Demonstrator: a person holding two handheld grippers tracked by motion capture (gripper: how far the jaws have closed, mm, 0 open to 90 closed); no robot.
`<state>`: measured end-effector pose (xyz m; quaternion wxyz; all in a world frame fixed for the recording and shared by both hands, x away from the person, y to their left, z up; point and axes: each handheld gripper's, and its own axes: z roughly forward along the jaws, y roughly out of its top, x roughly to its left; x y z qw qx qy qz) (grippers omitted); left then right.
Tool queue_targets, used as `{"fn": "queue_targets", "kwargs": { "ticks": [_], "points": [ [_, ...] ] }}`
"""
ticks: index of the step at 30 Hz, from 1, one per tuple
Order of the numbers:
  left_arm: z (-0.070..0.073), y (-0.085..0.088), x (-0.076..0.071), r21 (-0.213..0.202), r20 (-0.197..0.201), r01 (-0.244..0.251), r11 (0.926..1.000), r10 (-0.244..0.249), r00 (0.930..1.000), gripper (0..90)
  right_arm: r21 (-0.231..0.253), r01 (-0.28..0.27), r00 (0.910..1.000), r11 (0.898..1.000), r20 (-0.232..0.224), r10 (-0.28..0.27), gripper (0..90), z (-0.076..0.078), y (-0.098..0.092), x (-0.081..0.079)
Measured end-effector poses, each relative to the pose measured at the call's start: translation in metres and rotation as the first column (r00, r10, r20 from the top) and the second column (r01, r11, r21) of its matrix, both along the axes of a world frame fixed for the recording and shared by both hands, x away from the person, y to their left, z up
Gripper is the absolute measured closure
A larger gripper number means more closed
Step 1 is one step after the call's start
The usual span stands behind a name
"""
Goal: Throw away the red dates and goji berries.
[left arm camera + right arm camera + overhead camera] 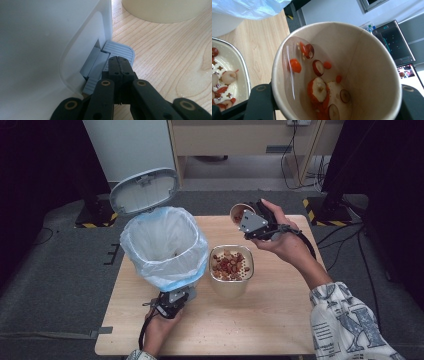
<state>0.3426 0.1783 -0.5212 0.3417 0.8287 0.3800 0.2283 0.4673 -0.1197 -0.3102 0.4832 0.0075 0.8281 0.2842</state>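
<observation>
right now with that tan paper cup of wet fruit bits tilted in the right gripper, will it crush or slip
The tan paper cup probably flexes: thin wall, jaws clamped either side. The right gripper holds it tilted, so the wet red and white fruit pieces likely slide toward the rim. It seems light, being mostly empty.

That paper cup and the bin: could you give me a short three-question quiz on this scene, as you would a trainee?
1. True or false: the bin has its lid up.
2. What do the right tongs hold? A) a spoon B) a paper cup C) a sponge
3. What do the left tongs press on?

Key:
1. True.
2. B; it holds fruit pieces and some liquid.
3. The bin's grey pedal, with the tongs shut.
</observation>
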Motion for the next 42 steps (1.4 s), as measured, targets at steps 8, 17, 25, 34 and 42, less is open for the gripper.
{"fn": "queue_targets", "kwargs": {
  "ticks": [8,17,25,34,42],
  "points": [
    [0.0004,-0.0002,0.0,0.007,-0.001,0.001,1.0,-0.001,1.0,89.6,-0.045,0.008,0.9993,0.999,0.038,-0.006,34.5,0.0051,-0.0005,-0.0047],
    [0.0005,0.0001,0.0002,0.008,-0.003,0.002,1.0,-0.001,1.0,89.7,-0.078,0.008,0.9976,0.997,0.068,-0.003,34.4,0.0095,0.0014,-0.0096],
    [0.0001,0.0001,0.0003,-0.003,-0.002,0.004,1.0,-0.004,1.0,89.6,-0.097,0.02,0.9981,0.995,0.06,-0.014,34.2,0.0067,0.0013,-0.0083],
    [0.0004,0.0004,0.0003,0.005,-0.002,0.005,1.0,-0.005,1.0,89.6,-0.089,0.016,0.9986,0.996,0.052,-0.012,34.3,0.0055,0.0029,-0.0075],
    [0.0004,0.0004,0.0004,0.005,-0.002,0.006,1.0,-0.006,1.0,89.7,-0.086,0.012,0.9987,0.996,0.049,-0.008,34.3,0.006,0.0036,-0.0079]
  ]
}}
